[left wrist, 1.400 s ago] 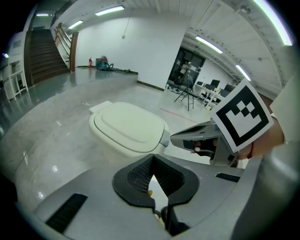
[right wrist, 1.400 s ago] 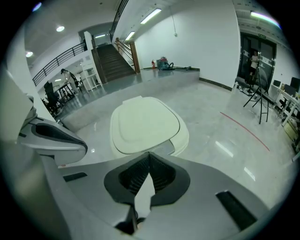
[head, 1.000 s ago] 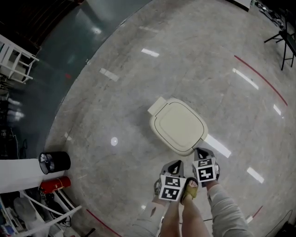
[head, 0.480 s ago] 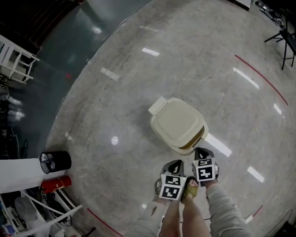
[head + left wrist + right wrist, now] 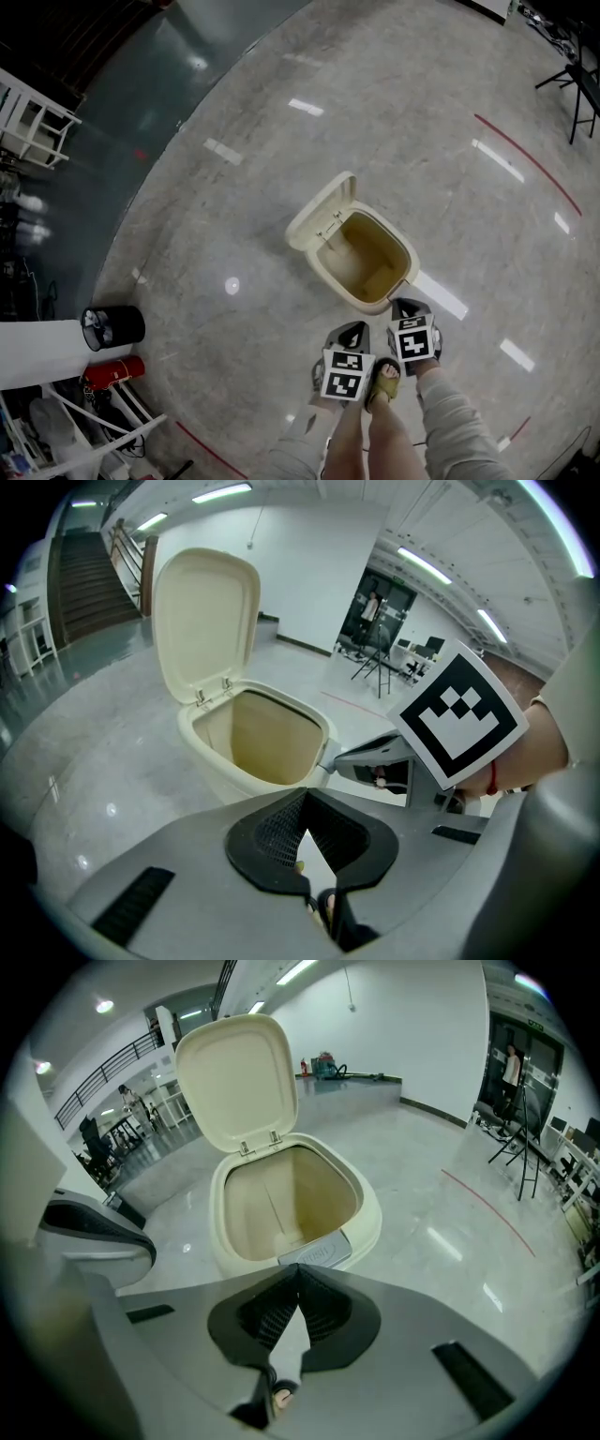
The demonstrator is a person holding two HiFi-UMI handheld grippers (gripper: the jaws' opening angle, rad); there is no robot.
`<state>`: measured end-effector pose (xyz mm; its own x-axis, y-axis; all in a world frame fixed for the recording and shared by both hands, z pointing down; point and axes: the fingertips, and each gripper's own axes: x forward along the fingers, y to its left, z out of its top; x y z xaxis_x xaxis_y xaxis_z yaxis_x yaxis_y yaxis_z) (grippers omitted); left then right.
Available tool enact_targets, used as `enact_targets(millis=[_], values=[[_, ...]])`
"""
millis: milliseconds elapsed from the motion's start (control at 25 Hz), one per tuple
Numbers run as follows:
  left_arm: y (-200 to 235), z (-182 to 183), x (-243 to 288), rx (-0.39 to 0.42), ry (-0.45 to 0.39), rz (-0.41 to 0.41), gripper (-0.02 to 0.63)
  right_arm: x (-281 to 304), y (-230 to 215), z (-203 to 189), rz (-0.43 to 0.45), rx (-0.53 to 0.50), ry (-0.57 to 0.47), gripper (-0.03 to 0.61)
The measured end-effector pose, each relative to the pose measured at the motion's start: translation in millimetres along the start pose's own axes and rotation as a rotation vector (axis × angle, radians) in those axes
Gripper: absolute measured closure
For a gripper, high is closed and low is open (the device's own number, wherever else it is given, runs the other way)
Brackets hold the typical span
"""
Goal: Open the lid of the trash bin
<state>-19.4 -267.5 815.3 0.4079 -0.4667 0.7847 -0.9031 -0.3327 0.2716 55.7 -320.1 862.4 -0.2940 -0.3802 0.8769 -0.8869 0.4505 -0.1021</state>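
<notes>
A cream trash bin (image 5: 339, 281) stands on the floor with its lid (image 5: 319, 214) swung up and back, and its inside (image 5: 366, 258) looks empty. In the right gripper view the lid (image 5: 239, 1077) stands upright behind the bin's rim (image 5: 370, 1218). My right gripper (image 5: 298, 1269) is shut and empty, its tip right at the grey push button (image 5: 314, 1252) on the front rim; contact cannot be told. My left gripper (image 5: 305, 794) is shut and empty, just left of the right gripper (image 5: 405, 307) and short of the bin (image 5: 216, 771). The head view puts the left gripper (image 5: 354, 330) near the bin's front.
The person's sandalled foot (image 5: 384, 380) stands between the grippers. A black cylinder bin (image 5: 111, 328) and a red extinguisher (image 5: 112, 373) lie at the lower left. A white rack (image 5: 33, 122) stands far left, a tripod (image 5: 572, 75) far right. A red line (image 5: 525, 159) crosses the floor.
The lid went from flat shut, to slightly raised, to fully upright and open. Both grippers stayed almost in place at the bin's front.
</notes>
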Motion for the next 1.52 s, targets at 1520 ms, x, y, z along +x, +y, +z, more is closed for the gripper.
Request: enact_targets(millis=[1520], values=[[-90.1, 92.8, -247.3, 0.006, -0.193, -0.086, 0.609, -321.7, 94.9, 100.3, 0.106, -0.077, -0.412, 0.579]])
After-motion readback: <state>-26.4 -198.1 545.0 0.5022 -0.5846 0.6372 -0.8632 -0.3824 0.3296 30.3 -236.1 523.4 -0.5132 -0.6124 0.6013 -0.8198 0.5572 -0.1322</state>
